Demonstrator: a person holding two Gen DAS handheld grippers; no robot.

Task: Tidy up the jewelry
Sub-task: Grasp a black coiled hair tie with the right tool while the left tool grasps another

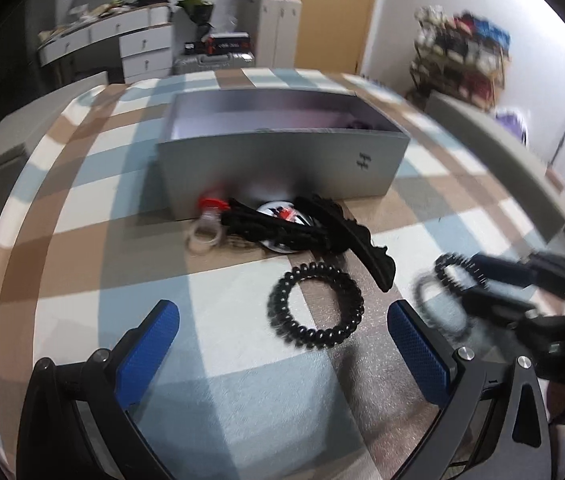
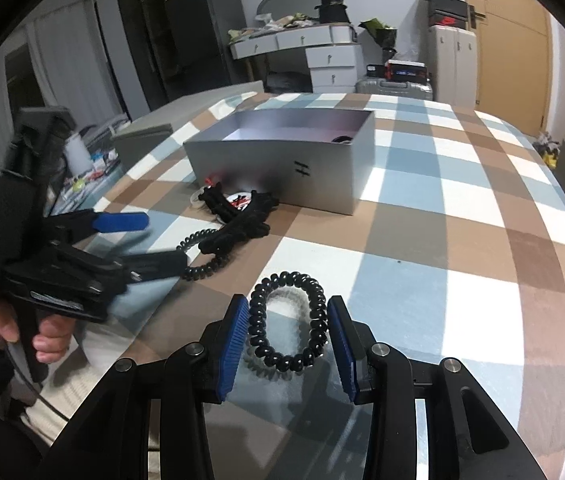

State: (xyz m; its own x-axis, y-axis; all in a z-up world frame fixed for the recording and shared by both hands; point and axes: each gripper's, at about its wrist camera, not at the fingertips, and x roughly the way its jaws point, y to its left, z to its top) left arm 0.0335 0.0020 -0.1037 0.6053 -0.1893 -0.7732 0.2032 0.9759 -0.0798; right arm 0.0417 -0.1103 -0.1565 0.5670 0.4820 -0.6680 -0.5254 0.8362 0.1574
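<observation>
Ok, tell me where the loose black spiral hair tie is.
Left wrist view: spiral hair tie lies flat on the checked tablecloth, ahead of the open left hand-held gripper, near the black hair claw.

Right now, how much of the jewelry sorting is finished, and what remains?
Little looks done: the grey box shows only one dark item at its far corner. In hand: the right gripper squeezes a black spiral hair tie. The open left gripper hangs over another spiral tie. Left: that tie and the tangled black pile beside the box.
</observation>
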